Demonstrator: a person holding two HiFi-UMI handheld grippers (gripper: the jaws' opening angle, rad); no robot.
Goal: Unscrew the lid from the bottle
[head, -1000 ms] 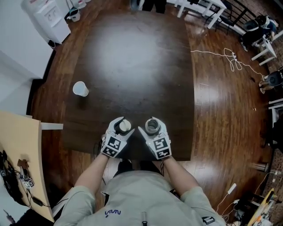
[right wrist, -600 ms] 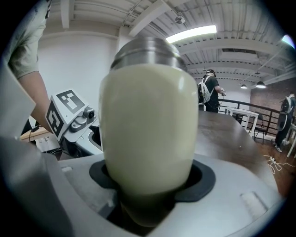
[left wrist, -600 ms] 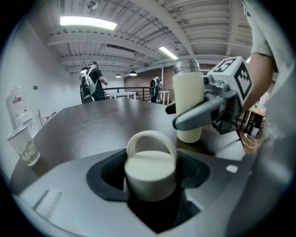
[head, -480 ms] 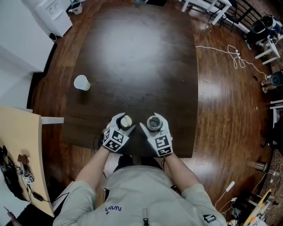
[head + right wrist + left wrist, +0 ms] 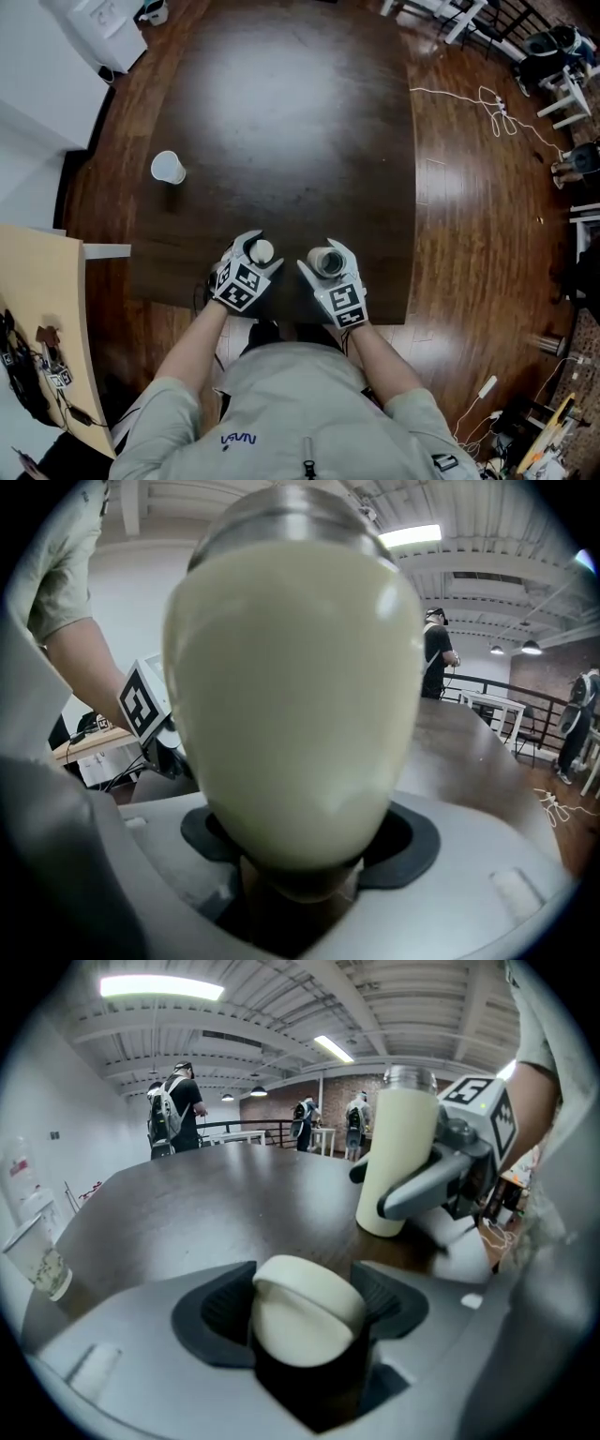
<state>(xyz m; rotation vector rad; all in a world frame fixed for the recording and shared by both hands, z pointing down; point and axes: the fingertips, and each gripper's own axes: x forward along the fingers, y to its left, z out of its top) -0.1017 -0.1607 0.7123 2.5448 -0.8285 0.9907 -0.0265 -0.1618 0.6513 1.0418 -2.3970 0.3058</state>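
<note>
The cream bottle (image 5: 326, 262) stands upright near the table's front edge, its steel neck uncovered. My right gripper (image 5: 328, 255) is shut on its body, which fills the right gripper view as the bottle (image 5: 295, 686). Its cream lid (image 5: 262, 250) is off and lies tilted between the pads of my left gripper (image 5: 258, 246), just left of the bottle. In the left gripper view the lid (image 5: 305, 1312) touches both dark pads. The left jaws have just been opening a little, with the lid between them. The bottle (image 5: 394, 1162) and right gripper (image 5: 441, 1176) show ahead to the right.
A white plastic cup (image 5: 168, 167) stands at the left side of the dark wooden table (image 5: 281, 112). A tan board (image 5: 37, 309) sits off the table's left corner. Cables lie on the floor at right. People stand far behind the table.
My left gripper with the lid has tipped and sunk slightly toward the table. The right gripper and the bottle have stayed put.
</note>
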